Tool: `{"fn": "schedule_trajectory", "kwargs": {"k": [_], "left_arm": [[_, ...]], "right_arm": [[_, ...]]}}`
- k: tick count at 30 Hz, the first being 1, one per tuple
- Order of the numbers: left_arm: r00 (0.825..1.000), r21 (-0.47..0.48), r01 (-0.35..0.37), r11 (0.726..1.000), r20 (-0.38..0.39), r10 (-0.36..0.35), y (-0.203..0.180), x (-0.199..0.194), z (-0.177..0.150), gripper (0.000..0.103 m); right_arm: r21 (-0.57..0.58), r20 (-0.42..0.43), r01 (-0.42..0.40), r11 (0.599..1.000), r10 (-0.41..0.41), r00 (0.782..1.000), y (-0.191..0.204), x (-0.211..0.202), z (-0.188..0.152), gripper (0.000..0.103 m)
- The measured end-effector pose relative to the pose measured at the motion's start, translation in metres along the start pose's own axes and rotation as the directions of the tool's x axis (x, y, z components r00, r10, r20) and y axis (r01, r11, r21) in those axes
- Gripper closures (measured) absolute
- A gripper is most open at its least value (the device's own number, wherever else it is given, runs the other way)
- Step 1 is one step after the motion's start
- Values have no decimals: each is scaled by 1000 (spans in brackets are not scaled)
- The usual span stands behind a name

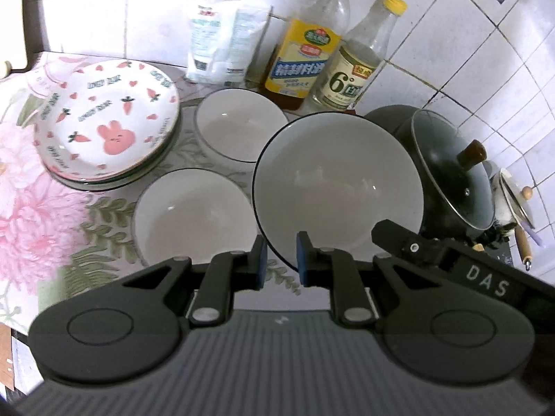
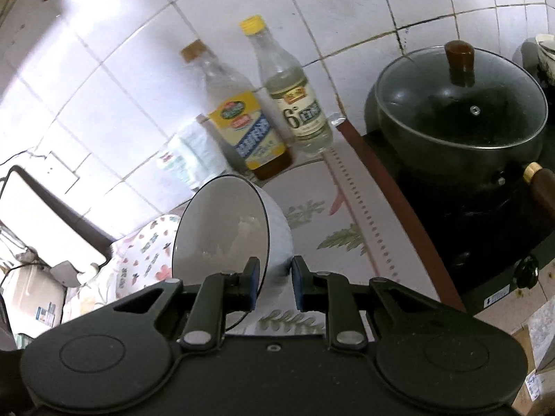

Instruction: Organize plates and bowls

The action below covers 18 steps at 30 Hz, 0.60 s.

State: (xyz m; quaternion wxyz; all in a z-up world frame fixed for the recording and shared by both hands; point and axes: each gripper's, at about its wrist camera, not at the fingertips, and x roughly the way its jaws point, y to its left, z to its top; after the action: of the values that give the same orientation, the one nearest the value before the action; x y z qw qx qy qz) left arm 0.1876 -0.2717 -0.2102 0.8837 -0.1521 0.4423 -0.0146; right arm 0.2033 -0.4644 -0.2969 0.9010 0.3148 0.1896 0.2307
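In the left wrist view a stack of plates (image 1: 104, 128) with a pink rabbit pattern sits at the left on the flowered cloth. Two white bowls with dark rims rest on the cloth, one behind (image 1: 239, 124) and one nearer (image 1: 194, 218). A third white bowl (image 1: 336, 187) is held tilted above the cloth by my right gripper (image 1: 378, 232), whose arm enters from the right. In the right wrist view my right gripper (image 2: 274, 280) is shut on that bowl's (image 2: 225, 235) rim. My left gripper (image 1: 281, 260) hangs empty, jaws apart, just before the held bowl.
Two bottles (image 1: 301, 55) (image 1: 360, 59) and a white packet (image 1: 222, 45) stand against the tiled wall. A black pot with a glass lid (image 2: 458, 114) sits on a stove at the right, beside the cloth's edge.
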Motion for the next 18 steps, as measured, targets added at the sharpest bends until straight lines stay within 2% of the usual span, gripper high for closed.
{"fn": "schedule_trajectory", "kwargs": {"k": [10,18], "left_arm": [[1000,-19,-20,1000,-13,20,41,-26,-11,88],[999,-70,-30,997,-28,28,67,-24,-14,88]], "right_arm": [[-26,-39,-3,1000,2,999,33,-3,-33,79],[-11,-92,-4,1000,3,996,49,11,-44,79]]}}
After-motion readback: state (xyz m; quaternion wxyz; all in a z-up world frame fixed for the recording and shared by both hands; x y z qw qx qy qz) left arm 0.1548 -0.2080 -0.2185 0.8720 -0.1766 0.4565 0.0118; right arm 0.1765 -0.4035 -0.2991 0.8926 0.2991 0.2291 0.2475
